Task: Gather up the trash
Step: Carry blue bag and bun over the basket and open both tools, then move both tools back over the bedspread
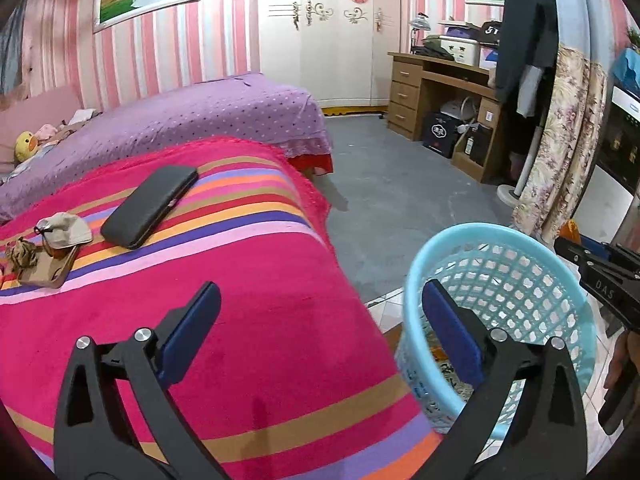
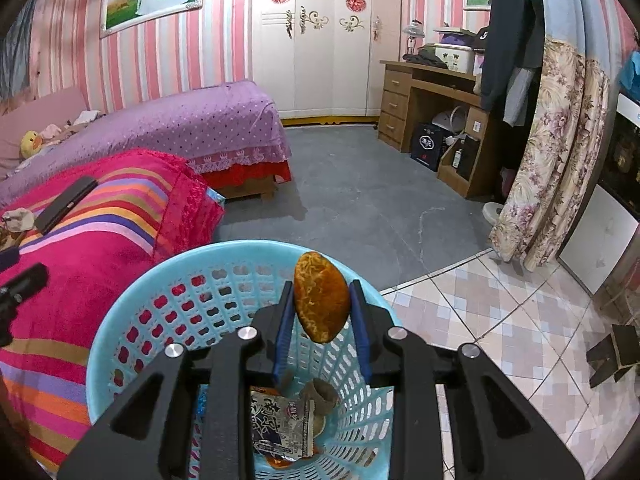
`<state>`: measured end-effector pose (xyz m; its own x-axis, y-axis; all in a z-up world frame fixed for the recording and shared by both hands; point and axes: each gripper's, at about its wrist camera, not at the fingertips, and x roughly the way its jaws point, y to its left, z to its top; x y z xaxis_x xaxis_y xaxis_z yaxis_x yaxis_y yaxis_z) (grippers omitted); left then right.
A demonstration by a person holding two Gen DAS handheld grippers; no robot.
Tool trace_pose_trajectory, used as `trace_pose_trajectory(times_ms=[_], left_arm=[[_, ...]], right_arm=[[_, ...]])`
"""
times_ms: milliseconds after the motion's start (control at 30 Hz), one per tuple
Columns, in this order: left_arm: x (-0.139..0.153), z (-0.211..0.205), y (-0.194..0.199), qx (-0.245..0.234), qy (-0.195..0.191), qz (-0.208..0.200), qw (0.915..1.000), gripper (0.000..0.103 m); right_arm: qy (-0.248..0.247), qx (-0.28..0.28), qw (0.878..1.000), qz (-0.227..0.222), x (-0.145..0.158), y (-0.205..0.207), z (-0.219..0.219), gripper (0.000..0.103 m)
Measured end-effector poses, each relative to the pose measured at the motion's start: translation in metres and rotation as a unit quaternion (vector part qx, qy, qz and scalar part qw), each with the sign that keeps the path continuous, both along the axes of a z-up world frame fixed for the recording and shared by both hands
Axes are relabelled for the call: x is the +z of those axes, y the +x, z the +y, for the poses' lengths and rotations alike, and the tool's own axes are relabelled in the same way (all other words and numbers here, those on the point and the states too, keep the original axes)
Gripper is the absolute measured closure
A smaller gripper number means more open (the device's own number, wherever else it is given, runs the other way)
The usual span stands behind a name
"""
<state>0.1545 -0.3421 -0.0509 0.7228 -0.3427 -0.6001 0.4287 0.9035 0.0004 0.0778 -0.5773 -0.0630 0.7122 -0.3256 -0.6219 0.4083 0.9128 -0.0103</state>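
On the striped blanket (image 1: pixel 224 280), a crumpled scrap (image 1: pixel 20 254) is seen far to the left of the left tongs (image 1: pixel 320 336), which are spread wide and empty. Rightward, the basket (image 2: pixel 132 320) lies directly beneath the right tongs (image 2: pixel 322 312); an upright orange wrapper (image 2: pixel 321 296) stands between their parted pads.

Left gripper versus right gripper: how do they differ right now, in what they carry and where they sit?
The left gripper stands wide open with nothing between its pads; the right gripper has an orange peel between its much narrower jaws, with gaps showing at both pads. The left gripper straddles the striped blanket and the basket's edge; the right gripper hangs squarely over the blue basket. Both have black arms and blue pads.
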Motion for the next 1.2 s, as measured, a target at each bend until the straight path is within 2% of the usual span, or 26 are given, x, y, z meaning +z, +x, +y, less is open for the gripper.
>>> trace_pose_trajectory(times_ms=[33,67,133,167,200,267,433,767,933,1200], left_arm=[[0.000,0.003,0.001,0.002,0.001,-0.001,1.0000,0.006],[0.001,0.005,0.001,0.003,0.002,-0.002,1.0000,0.006],[0.002,0.010,0.001,0.005,0.003,-0.003,1.0000,0.006],[0.003,0.014,0.000,0.005,0.003,-0.004,1.0000,0.006],[0.004,0.018,-0.001,0.006,0.003,-0.005,1.0000,0.006],[0.007,0.027,-0.002,0.012,0.001,-0.007,0.9999,0.006],[0.014,0.057,0.001,0.028,-0.014,0.002,0.9995,0.006],[0.032,0.151,0.016,0.080,0.007,-0.018,0.9966,0.006],[0.037,0.215,0.031,0.120,0.014,-0.015,0.9926,0.006],[0.025,0.300,0.055,0.183,0.018,0.005,0.9830,0.006]], right_arm=[[0.000,-0.005,1.000,0.003,-0.001,0.001,0.001,0.047],[-0.004,-0.008,1.000,0.002,0.000,0.001,0.002,0.030],[-0.006,-0.016,1.000,0.003,0.002,0.002,0.004,0.029],[-0.010,-0.026,1.000,0.000,0.005,0.002,0.006,0.023],[-0.015,-0.031,0.999,-0.004,0.006,0.000,0.007,0.013],[-0.032,-0.038,0.999,-0.013,0.011,0.001,0.015,0.007],[-0.051,-0.029,0.998,-0.015,0.020,0.012,0.040,0.006],[-0.082,0.047,0.995,-0.035,0.038,0.049,0.133,0.005],[-0.068,0.092,0.993,-0.025,0.035,0.072,0.179,0.005],[-0.055,0.146,0.988,-0.012,0.023,0.096,0.243,0.005]])
